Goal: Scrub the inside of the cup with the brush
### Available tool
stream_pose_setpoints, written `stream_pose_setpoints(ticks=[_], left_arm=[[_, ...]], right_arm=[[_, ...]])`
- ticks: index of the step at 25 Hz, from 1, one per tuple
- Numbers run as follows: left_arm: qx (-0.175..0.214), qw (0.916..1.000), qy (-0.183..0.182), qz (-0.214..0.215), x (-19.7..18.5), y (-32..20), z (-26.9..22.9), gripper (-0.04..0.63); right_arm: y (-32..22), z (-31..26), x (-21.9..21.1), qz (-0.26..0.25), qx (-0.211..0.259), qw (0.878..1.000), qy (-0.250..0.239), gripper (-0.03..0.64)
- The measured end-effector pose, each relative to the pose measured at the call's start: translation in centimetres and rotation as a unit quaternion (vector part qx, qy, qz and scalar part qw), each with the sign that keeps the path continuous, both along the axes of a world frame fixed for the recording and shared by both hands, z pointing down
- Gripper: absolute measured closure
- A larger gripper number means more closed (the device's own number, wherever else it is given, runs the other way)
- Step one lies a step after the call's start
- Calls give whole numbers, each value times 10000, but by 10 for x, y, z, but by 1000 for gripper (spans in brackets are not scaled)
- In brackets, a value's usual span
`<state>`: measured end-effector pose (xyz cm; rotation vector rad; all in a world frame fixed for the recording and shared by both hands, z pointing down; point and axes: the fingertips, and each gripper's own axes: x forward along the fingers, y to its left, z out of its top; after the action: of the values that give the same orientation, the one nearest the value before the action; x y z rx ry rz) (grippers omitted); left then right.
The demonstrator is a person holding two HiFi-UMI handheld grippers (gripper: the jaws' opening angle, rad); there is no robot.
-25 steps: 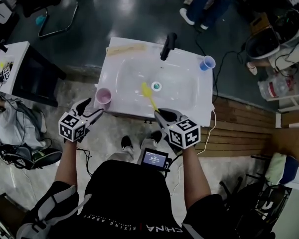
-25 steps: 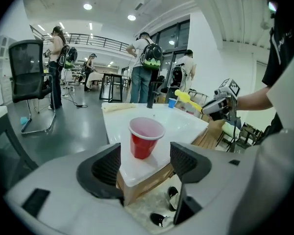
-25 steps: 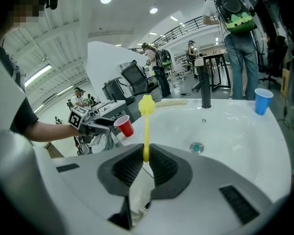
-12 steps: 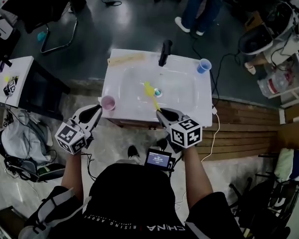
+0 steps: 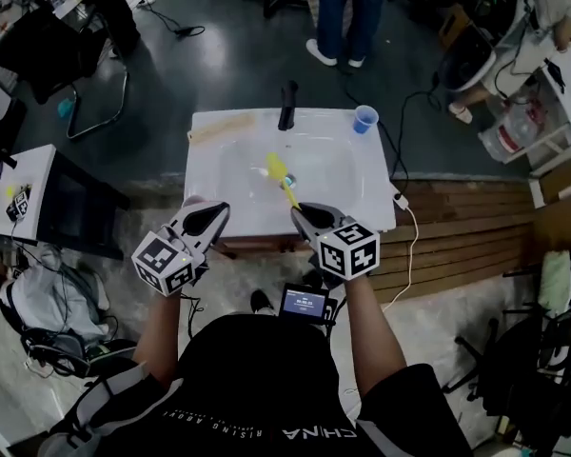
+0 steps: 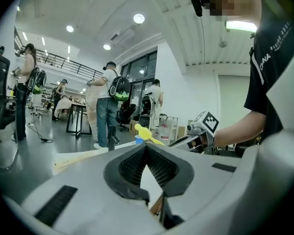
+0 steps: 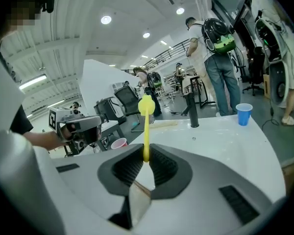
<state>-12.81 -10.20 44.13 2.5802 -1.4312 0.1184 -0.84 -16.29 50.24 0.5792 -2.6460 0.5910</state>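
My right gripper is shut on the handle of a yellow brush. The brush head points up and away over the white sink. A pink cup stands at the sink's front-left corner, in the right gripper view just right of my left gripper. In the head view that gripper covers the cup. The left gripper view shows its jaws closed together with nothing between them, and the brush beyond.
A black faucet rises at the sink's back edge. A blue cup stands at the back-right corner and a pale board lies at the back left. People stand on the floor behind the sink. A white cable hangs at the right.
The left gripper's jaws have gone from open to shut, and it has moved right over the sink's front-left corner, covering the pink cup. The right gripper still holds the brush.
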Motion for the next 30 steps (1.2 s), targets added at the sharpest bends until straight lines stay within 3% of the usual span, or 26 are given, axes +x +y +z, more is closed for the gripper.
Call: stream_pose_setpoints(ticks=[11, 30], left_arm=[[-172, 9985, 446, 255, 43, -23, 18, 592], [-376, 9968, 532, 468, 65, -39, 40, 592]], right_arm=[[2, 2, 35, 401, 39, 9992, 20, 572], [-10, 6, 54, 639, 1, 9979, 77, 572]])
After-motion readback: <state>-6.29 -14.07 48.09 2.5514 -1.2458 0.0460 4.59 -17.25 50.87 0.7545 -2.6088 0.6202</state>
